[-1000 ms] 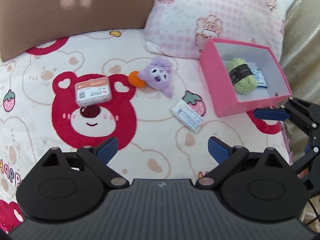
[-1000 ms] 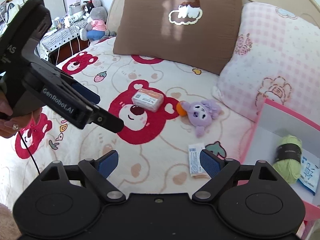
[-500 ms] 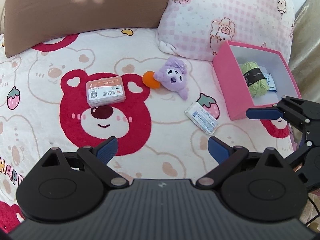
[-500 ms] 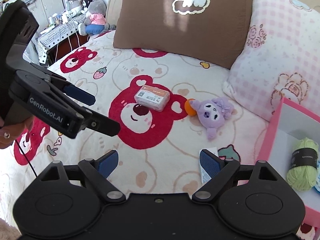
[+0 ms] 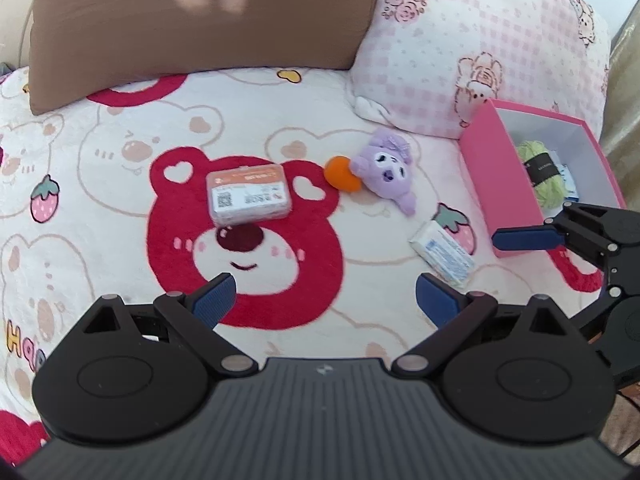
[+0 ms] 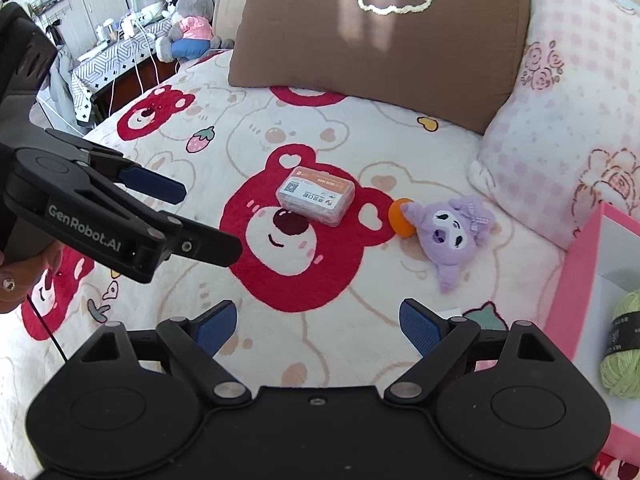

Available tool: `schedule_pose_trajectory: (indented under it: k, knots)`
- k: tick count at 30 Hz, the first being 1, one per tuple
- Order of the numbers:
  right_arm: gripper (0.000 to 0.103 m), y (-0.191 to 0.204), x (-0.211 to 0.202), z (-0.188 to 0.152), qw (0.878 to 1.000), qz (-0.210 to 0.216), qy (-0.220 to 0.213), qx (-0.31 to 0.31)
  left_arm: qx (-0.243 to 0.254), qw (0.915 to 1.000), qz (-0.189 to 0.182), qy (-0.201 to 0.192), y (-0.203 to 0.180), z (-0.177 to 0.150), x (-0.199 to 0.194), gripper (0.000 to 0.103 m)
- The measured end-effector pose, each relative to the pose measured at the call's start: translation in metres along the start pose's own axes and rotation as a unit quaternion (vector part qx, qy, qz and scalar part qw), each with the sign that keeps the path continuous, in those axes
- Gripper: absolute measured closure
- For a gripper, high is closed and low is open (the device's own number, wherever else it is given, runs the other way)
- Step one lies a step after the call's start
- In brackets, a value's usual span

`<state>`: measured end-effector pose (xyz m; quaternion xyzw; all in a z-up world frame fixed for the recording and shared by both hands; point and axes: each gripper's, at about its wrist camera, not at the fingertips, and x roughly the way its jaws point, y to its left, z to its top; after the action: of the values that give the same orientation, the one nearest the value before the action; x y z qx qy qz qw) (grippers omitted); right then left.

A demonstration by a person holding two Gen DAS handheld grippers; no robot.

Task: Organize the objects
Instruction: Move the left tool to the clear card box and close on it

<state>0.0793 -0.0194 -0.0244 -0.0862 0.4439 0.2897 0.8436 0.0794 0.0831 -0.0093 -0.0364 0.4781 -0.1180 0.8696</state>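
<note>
On the bear-print bedspread lie a clear plastic case with an orange label (image 5: 248,194) (image 6: 316,195), a purple plush toy (image 5: 386,166) (image 6: 454,232) with an orange ball (image 5: 340,174) (image 6: 400,218) beside it, and a white-blue packet (image 5: 442,254). A pink box (image 5: 500,184) (image 6: 576,280) on the right holds green yarn (image 5: 540,172) (image 6: 624,356). My left gripper (image 5: 324,300) is open and empty, hovering short of the case. My right gripper (image 6: 316,322) is open and empty, left of the box. Each gripper shows in the other's view.
A brown pillow (image 5: 192,20) and a pink checked pillow (image 5: 480,48) lie at the bed's head. A side table with plush toys (image 6: 184,24) stands beyond the bed's left edge. A gold curtain (image 5: 624,80) hangs at the right.
Both grippers have drawn left, so the case, plush toy and box sit further right in both views. Both stay open and empty.
</note>
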Motion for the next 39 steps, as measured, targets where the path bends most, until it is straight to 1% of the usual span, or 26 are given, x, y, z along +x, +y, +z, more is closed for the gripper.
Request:
schedule_pose_trajectory:
  k: [3, 6, 9, 11, 14, 16, 20, 22, 24, 26, 28, 30, 32, 34, 39]
  knots:
    - [0.012, 0.002, 0.010, 0.005, 1.000, -0.003, -0.001, -0.003, 0.011, 0.9998, 0.017, -0.005, 0.006, 0.000, 0.008, 0.005]
    - [0.012, 0.002, 0.022, 0.011, 1.000, -0.008, 0.001, -0.004, 0.002, 0.9998, 0.017, -0.005, 0.017, 0.003, 0.019, 0.005]
    - [0.012, 0.006, 0.039, 0.018, 0.999, -0.039, 0.009, -0.021, -0.010, 0.9998, 0.019, -0.001, 0.033, 0.010, 0.032, 0.005]
    - [0.012, 0.007, 0.051, 0.023, 0.998, -0.047, 0.007, -0.032, -0.020, 0.9997, 0.014, -0.003, 0.043, 0.013, 0.040, 0.005]
    - [0.012, 0.006, 0.071, 0.028, 0.999, -0.029, 0.015, -0.043, -0.022, 0.9995, 0.013, -0.020, 0.057, 0.016, 0.051, 0.007]
    - [0.012, 0.006, 0.082, 0.028, 0.999, -0.025, 0.003, -0.043, -0.022, 0.9993, 0.017, -0.027, 0.063, 0.016, 0.058, 0.007]
    - [0.012, 0.004, 0.103, 0.031, 1.000, -0.007, -0.012, -0.026, -0.030, 0.9988, 0.014, -0.036, 0.076, 0.015, 0.073, 0.007]
    - [0.012, 0.006, 0.111, 0.032, 0.999, -0.010, -0.023, -0.022, -0.027, 0.9986, 0.026, -0.038, 0.079, 0.014, 0.082, 0.008]
    - [0.012, 0.005, 0.118, 0.034, 0.999, -0.003, -0.037, -0.017, -0.020, 0.9984, 0.038, -0.038, 0.081, 0.014, 0.090, 0.009]
    - [0.012, 0.003, 0.127, 0.033, 0.999, 0.013, -0.051, -0.013, -0.026, 0.9981, 0.028, -0.048, 0.086, 0.014, 0.096, 0.009]
    - [0.012, -0.004, 0.138, 0.030, 0.997, 0.035, -0.064, -0.007, -0.042, 0.9966, 0.013, -0.070, 0.092, 0.014, 0.099, 0.009]
    - [0.012, -0.009, 0.150, 0.026, 0.997, 0.033, -0.072, 0.003, -0.057, 0.9952, 0.008, -0.080, 0.098, 0.014, 0.104, 0.009]
    - [0.012, -0.014, 0.160, 0.024, 0.996, 0.038, -0.080, 0.010, -0.074, 0.9947, 0.005, -0.072, 0.102, 0.016, 0.111, 0.009]
    - [0.012, -0.016, 0.171, 0.025, 0.996, 0.039, -0.074, 0.013, -0.088, 0.9942, -0.002, -0.062, 0.108, 0.018, 0.117, 0.009]
    - [0.014, -0.014, 0.187, 0.027, 0.997, 0.021, -0.072, -0.015, -0.101, 0.9932, 0.001, -0.058, 0.114, 0.023, 0.134, 0.009]
